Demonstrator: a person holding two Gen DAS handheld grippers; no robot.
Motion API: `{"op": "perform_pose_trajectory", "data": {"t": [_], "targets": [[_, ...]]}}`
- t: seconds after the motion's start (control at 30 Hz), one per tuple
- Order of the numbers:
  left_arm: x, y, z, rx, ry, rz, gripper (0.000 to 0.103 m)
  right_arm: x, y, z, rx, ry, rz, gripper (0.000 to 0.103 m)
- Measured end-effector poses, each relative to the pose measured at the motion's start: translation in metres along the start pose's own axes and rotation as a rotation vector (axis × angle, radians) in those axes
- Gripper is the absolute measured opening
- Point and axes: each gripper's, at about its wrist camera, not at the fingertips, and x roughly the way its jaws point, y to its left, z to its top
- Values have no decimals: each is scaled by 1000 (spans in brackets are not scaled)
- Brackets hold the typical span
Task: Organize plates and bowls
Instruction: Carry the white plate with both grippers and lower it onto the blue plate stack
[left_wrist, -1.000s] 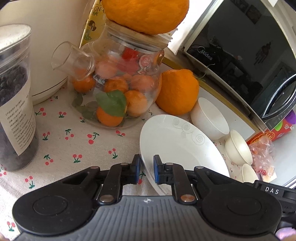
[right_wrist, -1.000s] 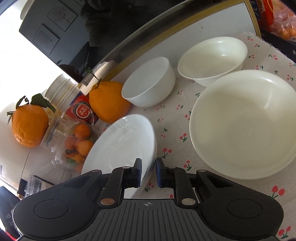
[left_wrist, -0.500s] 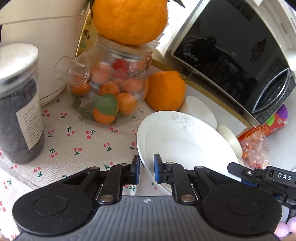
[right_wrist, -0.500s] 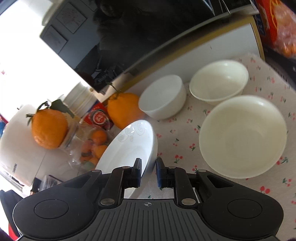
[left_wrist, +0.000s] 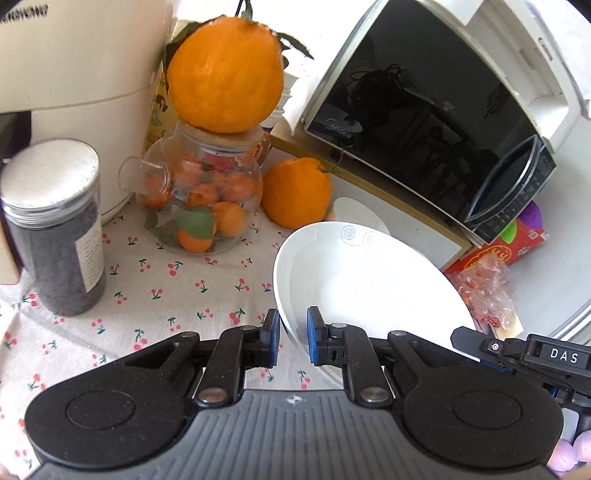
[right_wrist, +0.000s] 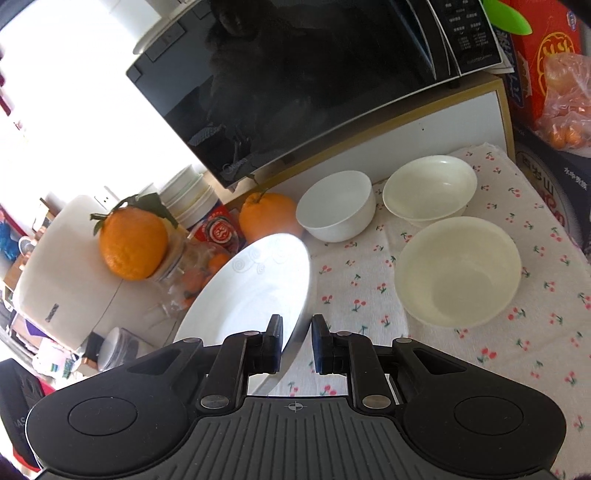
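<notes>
Left tool (left_wrist: 292, 338) and right tool (right_wrist: 297, 345) both clamped on white plate (left_wrist: 369, 280) rim, opposite sides; plate tilted above counter (right_wrist: 369, 295).

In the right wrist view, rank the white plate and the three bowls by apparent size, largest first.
1. white plate, though it sits nearest the camera
2. large cream bowl
3. smaller cream bowl
4. white bowl

The last two look close in size; the order is unsure.
</notes>
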Motion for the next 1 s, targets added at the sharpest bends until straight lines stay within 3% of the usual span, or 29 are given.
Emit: {"op": "perform_pose_trajectory", "data": {"t": [0.5,0.73,1.0], "targets": [[-51,5,-25,15,69,23,13,-42,22,-39,-34,71,-46,17],[-55,8,-46,30,123,59,14,-40,16,-63,31,163,-94,17],[-54,12,-62,58,192,77,14,-40,19,-75,-16,212,-130,17]]}}
